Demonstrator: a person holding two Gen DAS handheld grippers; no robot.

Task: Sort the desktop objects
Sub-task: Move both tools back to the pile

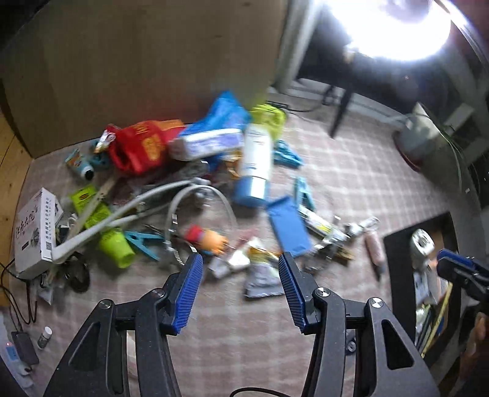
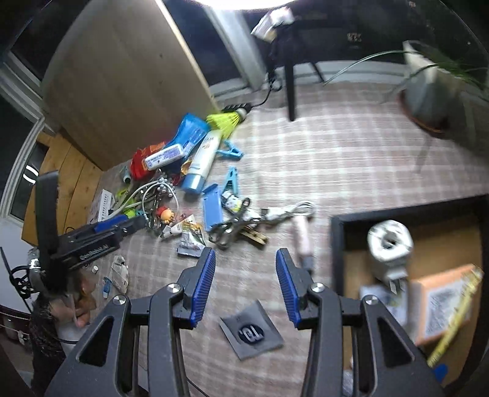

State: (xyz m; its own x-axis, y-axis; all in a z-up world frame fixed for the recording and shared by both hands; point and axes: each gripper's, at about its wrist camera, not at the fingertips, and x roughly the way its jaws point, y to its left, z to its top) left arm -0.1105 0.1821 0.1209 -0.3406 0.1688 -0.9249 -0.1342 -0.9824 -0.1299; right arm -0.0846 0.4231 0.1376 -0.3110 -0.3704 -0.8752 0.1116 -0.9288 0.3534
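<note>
Hanging over the checked cloth (image 2: 351, 158) on the worktop, my left tongs (image 1: 241, 259) stand released with nothing between the blue pads, and my right tongs (image 2: 244, 256) gape the same way, gripping nothing. Nearest my right tongs lies a grey sachet (image 2: 251, 333) with a dark round mark, flat on the cloth. To the right sits a black-rimmed tray (image 2: 336, 253) holding a white plug adapter (image 2: 389, 241) and an orange box (image 2: 443, 302); its near edge is cut off by the picture.

Just beyond my left tongs are torn foil packets (image 1: 259, 274), blurred past reading. Farther out the heap to be sorted spreads left of centre: a blue flat case (image 1: 288, 227), a small orange figure (image 1: 211, 239), green cups (image 1: 117, 249), a teal peg (image 1: 143, 241), white cables (image 1: 128, 210) looping over everything, and a white box (image 1: 36, 229) at the far left. Behind these lie a white tube with a blue cap (image 1: 255, 165), a red pouch (image 1: 140, 146), a blue packet (image 1: 226, 113) and a yellow shuttlecock (image 2: 227, 120), piled so that the lower things are half hidden. A pale wooden board (image 1: 137, 61) stands at the far end, and lamp glare (image 1: 391, 27) washes out the far right.
</note>
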